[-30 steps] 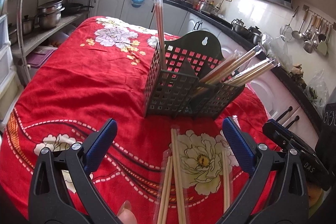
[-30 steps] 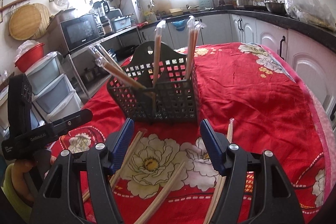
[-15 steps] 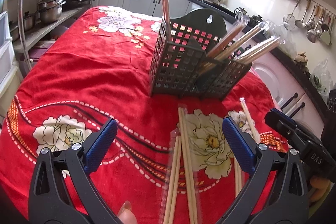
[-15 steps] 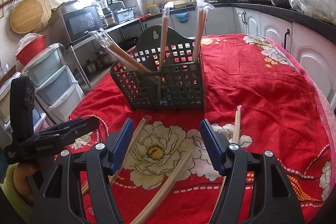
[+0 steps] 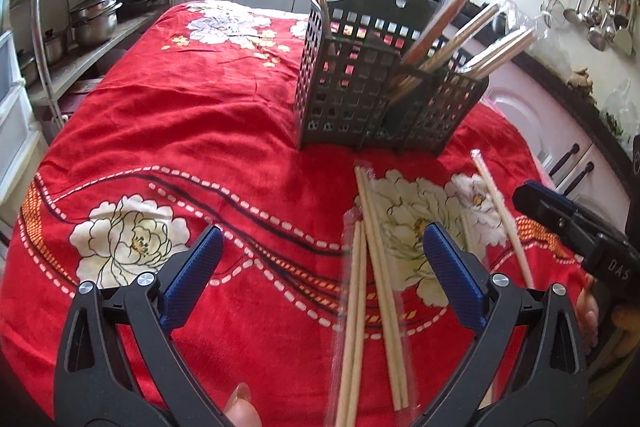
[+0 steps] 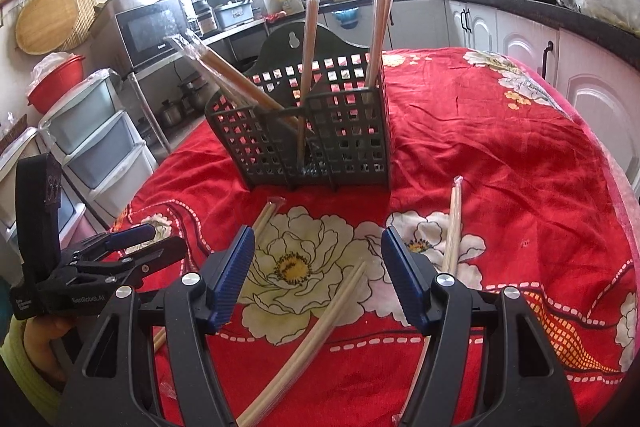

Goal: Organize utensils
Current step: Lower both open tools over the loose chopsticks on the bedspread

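- Currently, my left gripper (image 5: 318,267) has its fingers spread wide, holding nothing, above the red floral tablecloth (image 5: 192,115).
- My right gripper (image 6: 318,275) is likewise spread and empty.
- The dark slotted utensil basket (image 6: 304,131) stands upright on the cloth, with wrapped chopsticks (image 6: 308,47) leaning in its compartments.
- Loose wrapped chopstick pairs (image 5: 376,267) lie flat on the cloth in front of the basket, between my left fingers.
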The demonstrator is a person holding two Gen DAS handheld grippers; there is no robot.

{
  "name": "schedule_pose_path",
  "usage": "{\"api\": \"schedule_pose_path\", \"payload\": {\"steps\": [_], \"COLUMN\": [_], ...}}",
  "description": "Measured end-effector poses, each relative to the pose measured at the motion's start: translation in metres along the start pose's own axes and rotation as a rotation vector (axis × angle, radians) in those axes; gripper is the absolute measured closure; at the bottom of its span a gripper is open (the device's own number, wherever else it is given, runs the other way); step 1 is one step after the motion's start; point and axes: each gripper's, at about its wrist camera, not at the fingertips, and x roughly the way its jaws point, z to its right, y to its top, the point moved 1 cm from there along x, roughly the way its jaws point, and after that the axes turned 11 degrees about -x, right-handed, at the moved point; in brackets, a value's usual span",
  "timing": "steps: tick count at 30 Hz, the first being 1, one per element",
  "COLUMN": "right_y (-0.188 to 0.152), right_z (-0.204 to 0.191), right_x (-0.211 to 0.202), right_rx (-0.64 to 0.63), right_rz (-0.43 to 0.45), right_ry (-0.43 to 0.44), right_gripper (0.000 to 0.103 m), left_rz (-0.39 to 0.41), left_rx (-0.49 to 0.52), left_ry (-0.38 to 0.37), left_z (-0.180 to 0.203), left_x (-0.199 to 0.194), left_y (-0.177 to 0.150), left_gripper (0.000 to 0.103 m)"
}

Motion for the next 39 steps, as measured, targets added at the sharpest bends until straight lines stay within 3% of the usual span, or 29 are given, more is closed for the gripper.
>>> {"api": "schedule_pose_path", "payload": {"steps": [6,13,31,39], "right_y": [-0.004,-0.008,-0.023,-0.023], "right_z": [0.001,0.005,0.016,0.021], "right_x": [0.005,0.010,0.047,0.057], "right_rx": [0.006,0.014,0.052,0.065], "right_rz": [-0.024,-0.061,-0.213,-0.242], "right_ry": [-0.004,-0.022,-0.046,-0.051], "right_gripper": [0.040,0.040,0.040,0.051], "left_rz": [-0.069,-0.115,-0.138,-0.143], "left_rx": [0.025,0.036,0.137,0.134], "left_ry": [0.032,0.014,0.045,0.039], "left_z": [-0.005,-0.008,0.011,0.012], "left_x": [0.014,0.018,0.042,0.052], "left_y": [-0.013,-0.021,-0.018,-0.009], "left_gripper": [0.041,0.054,0.063,0.066]}}
